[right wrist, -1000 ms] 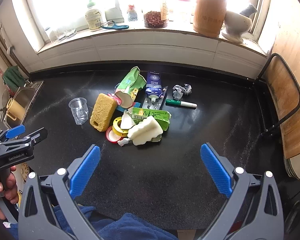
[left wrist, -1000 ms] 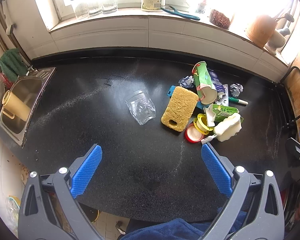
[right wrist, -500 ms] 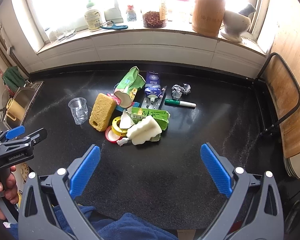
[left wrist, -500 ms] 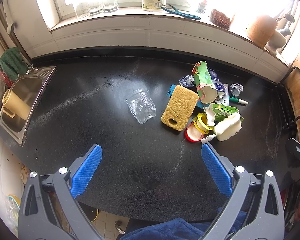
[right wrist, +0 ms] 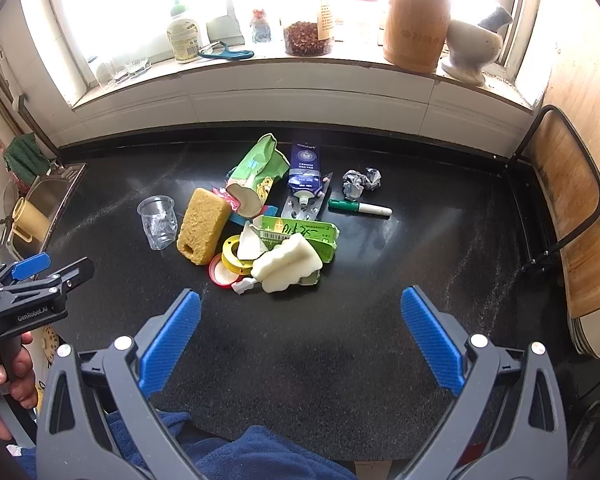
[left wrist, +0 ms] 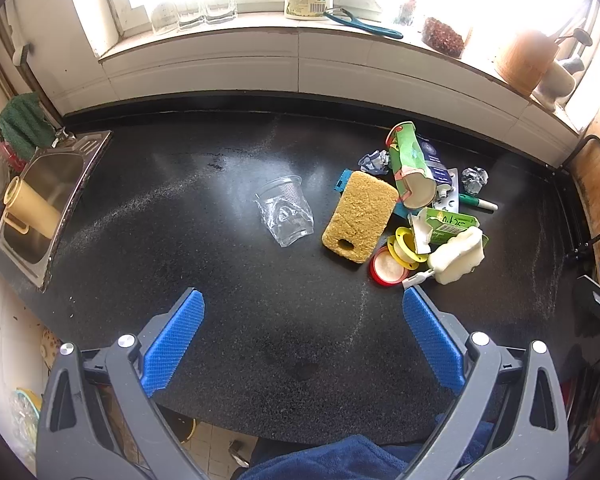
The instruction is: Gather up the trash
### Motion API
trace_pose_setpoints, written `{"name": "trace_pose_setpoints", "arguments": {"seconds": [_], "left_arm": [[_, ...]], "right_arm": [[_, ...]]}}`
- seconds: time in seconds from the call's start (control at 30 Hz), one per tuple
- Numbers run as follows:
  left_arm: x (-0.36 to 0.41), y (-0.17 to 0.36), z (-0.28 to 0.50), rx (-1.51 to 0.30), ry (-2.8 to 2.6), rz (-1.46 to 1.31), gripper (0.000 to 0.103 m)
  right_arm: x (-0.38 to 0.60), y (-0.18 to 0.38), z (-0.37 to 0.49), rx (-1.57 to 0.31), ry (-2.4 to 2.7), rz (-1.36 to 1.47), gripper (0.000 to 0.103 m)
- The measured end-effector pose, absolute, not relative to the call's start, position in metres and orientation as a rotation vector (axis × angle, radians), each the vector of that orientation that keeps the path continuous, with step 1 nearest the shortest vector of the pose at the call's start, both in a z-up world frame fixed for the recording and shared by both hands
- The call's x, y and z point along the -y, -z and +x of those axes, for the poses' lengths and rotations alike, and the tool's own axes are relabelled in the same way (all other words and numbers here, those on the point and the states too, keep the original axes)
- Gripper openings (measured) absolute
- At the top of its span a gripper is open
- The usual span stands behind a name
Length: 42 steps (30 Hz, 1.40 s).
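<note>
Your left tool [left wrist: 303,322] sits at the bottom of its frame with both blue pads spread wide and nothing between them. Your right tool [right wrist: 300,320] is the same: jaws fully apart, holding nothing, low in its frame above the near edge of the black table [right wrist: 360,352].

The trash lies in one cluster at the centre of the right view and the right half of the left view. It comprises:
- a clear plastic cup [right wrist: 158,222], upright, at the left of the cluster and just apart from it;
- a yellow sponge [right wrist: 202,226], just beside the cup;
- a crushed green carton [right wrist: 256,176] above the sponge;
- a blue tube [right wrist: 305,172] with its nozzle towards you, lying on a blister strip;
- a crumpled foil ball [right wrist: 360,184] and a green marker [right wrist: 358,208] at the right of the cluster;
- a green box [right wrist: 300,234], with a white foam piece [right wrist: 288,266] resting on its near end;
- a yellow tape roll [right wrist: 232,254] touching a red lid [right wrist: 222,274].

A steel sink [left wrist: 40,204] occupies the left edge of the left view.
</note>
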State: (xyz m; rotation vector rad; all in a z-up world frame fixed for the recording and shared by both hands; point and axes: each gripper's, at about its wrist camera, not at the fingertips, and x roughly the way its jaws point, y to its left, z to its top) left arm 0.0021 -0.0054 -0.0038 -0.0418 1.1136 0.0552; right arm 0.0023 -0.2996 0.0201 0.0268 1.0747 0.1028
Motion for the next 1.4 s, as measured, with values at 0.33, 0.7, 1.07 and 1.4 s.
{"name": "trace_pose_setpoints", "arguments": {"seconds": [0.33, 0.7, 1.07, 1.4], "left_arm": [[0.0038, 0.0054, 0.0054, -1.118, -0.055, -0.045, 0.097], [0.0018, 0.0079, 0.0079, -1.121, -0.055, -0.049, 0.097], [0.0016, 0.0077, 0.0093, -1.125, -0.055, -0.049, 0.097], [0.0012, 0.0096, 0.0108, -1.130, -0.056, -0.052, 0.097]], "right_arm": [[0.2983, -0.0208, 0.0060, -1.077, -0.104, 0.024, 0.098], [0.2975, -0.0204, 0.0101, -1.079, -0.108, 0.019, 0.098], [0.2971, -0.0196, 0.0108, -1.076, -0.110, 0.019, 0.098], [0.2977, -0.0190, 0.0116, -1.076, -0.111, 0.018, 0.098]]}}
